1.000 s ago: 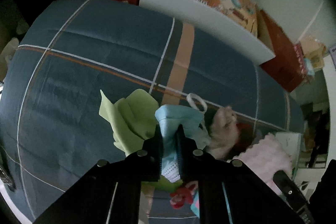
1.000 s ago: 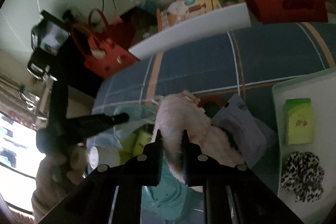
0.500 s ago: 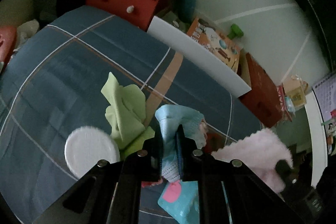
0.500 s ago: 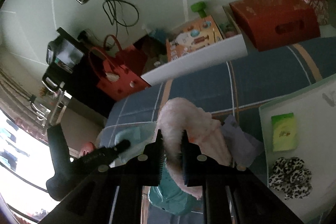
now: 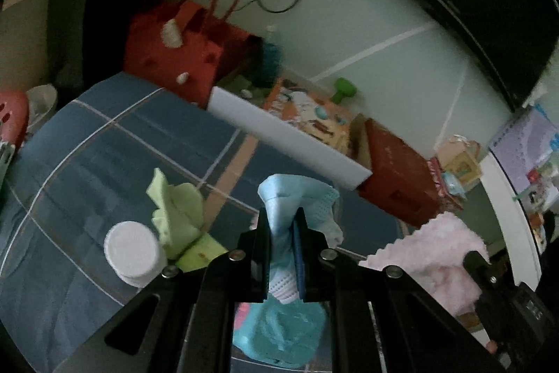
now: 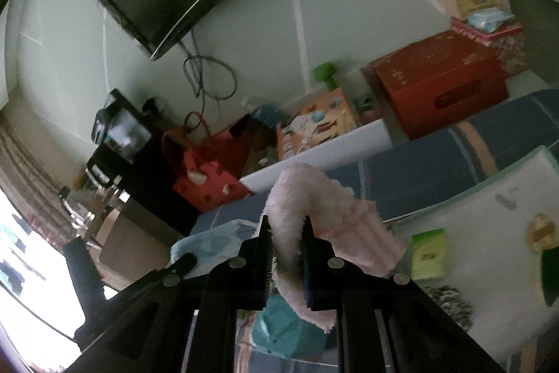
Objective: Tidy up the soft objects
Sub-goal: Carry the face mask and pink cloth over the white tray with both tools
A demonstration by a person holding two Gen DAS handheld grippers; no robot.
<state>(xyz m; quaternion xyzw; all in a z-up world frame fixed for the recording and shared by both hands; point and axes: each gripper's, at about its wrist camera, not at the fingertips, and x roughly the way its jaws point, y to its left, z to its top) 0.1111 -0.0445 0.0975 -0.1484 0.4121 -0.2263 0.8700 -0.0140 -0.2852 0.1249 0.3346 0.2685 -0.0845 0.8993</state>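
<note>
Above the plaid blue bedspread (image 5: 104, 163), the left gripper (image 5: 282, 226) is clamped on a light blue cloth (image 5: 297, 198) and the right gripper (image 6: 286, 233) on a fluffy pink cloth (image 6: 314, 194), both lifted clear of the bed. Below lie a green cloth (image 5: 178, 215), a white round lid (image 5: 131, 247) and a teal bag (image 5: 279, 331). Farther off, a white tray (image 6: 489, 198) holds 1 green packet (image 6: 428, 254); beyond stand 2 red things, a bag (image 5: 174, 58) and a box (image 6: 443, 86).
</note>
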